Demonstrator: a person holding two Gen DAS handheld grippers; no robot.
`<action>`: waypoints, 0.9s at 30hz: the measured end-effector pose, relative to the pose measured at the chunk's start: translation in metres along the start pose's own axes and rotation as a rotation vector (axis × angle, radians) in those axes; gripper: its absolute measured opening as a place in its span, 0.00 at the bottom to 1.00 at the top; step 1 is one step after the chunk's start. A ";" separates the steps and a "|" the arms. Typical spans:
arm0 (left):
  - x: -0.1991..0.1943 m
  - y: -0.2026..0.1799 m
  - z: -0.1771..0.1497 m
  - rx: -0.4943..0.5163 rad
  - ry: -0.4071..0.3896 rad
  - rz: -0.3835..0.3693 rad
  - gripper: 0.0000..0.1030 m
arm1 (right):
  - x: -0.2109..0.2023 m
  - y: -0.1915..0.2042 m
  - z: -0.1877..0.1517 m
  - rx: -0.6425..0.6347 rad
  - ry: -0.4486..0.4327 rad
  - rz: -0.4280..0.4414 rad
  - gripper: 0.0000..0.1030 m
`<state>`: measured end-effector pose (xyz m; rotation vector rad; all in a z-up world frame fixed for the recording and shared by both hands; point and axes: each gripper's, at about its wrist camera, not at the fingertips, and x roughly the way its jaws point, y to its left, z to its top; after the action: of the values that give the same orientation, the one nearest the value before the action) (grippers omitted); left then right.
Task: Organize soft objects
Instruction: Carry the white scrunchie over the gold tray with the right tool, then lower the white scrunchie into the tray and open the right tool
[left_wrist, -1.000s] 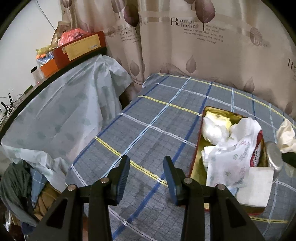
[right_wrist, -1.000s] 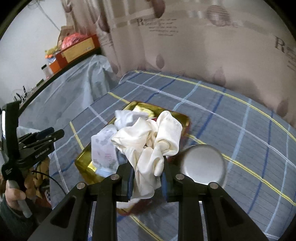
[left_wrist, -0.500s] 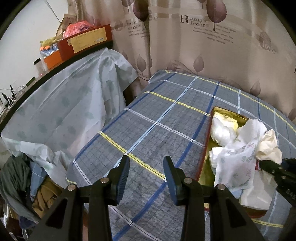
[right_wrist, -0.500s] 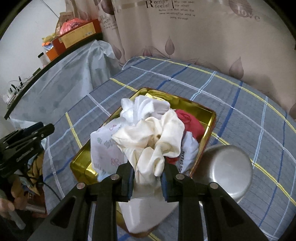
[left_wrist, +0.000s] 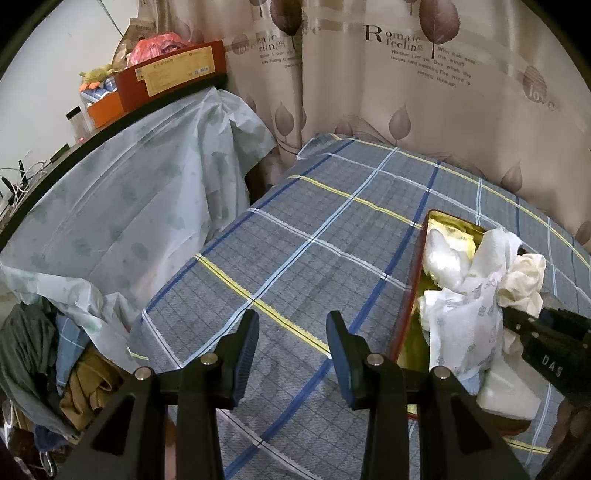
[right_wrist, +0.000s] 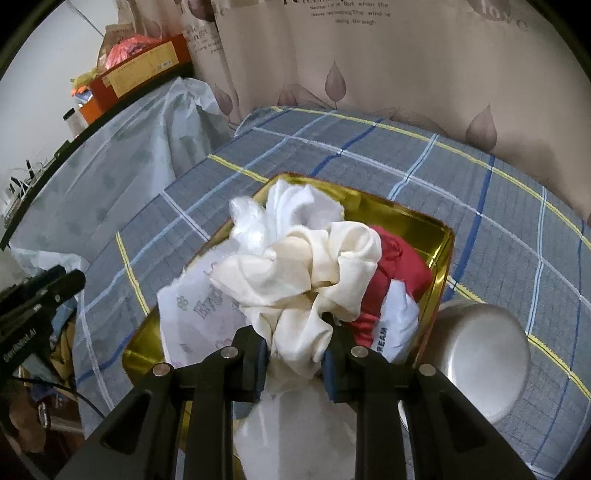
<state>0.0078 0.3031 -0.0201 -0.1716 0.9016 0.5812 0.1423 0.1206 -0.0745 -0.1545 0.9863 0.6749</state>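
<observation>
Right tool (right_wrist: 295, 354) clamps cream cloth (right_wrist: 306, 273) over gold tin (right_wrist: 439, 236); left tool (left_wrist: 291, 343) half open, empty, beside tin.

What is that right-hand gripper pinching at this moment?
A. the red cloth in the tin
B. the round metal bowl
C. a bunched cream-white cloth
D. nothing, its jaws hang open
C: the right gripper has its jaws closed on the cream-white cloth, held over the gold tin.
</observation>
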 end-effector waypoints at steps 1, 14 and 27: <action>0.000 0.000 0.000 -0.001 -0.001 0.000 0.37 | 0.001 0.000 -0.002 -0.003 0.003 -0.005 0.21; -0.002 -0.011 -0.003 0.024 -0.007 -0.054 0.37 | -0.018 0.004 -0.011 0.012 -0.058 -0.025 0.59; -0.003 -0.016 -0.005 0.025 0.004 -0.103 0.37 | -0.043 0.019 -0.022 -0.046 -0.132 -0.080 0.85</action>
<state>0.0118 0.2864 -0.0229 -0.1954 0.8978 0.4738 0.0995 0.1073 -0.0486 -0.1868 0.8338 0.6268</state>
